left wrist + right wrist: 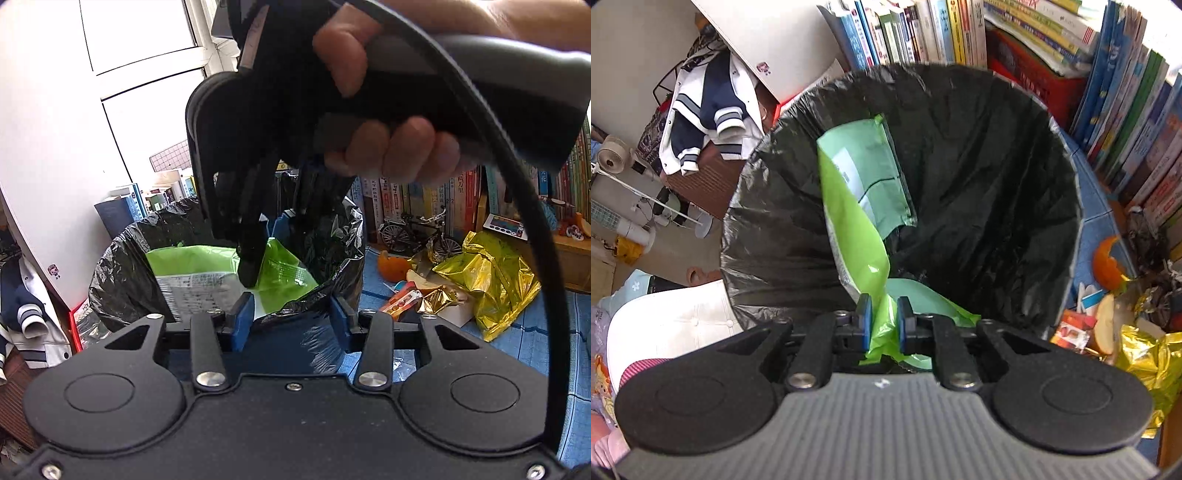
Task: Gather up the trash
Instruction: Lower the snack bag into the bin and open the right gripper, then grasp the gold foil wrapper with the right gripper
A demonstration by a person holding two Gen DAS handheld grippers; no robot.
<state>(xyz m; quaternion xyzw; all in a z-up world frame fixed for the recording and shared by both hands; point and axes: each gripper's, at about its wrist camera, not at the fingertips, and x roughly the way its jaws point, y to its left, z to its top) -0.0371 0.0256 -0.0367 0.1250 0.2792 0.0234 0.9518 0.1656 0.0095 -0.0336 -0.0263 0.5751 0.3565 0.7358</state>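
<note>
Green crinkled plastic fills the narrow gap between the blue-padded jaws of the right gripper [884, 323], which are clenched on one end of a lime-green snack bag [857, 206]. From that grip the bag hangs into the mouth of the round bin lined with a black plastic trash bag [979, 184], its printed white panel turned toward the bin's near wall. The left gripper [293, 317] sits just outside the bin's near rim with its jaws spread apart and grasping nothing, the black liner showing between them. A person's hand [388, 144] wraps the handle of the right gripper above the bin. Beside the bin, on the blue-tiled surface [535, 332], lie a small orange carton [400, 301], an orange peel [393, 266] and a crumpled gold foil wrapper [491, 280]. Beyond the bin stands a row of upright books [923, 33].
</note>
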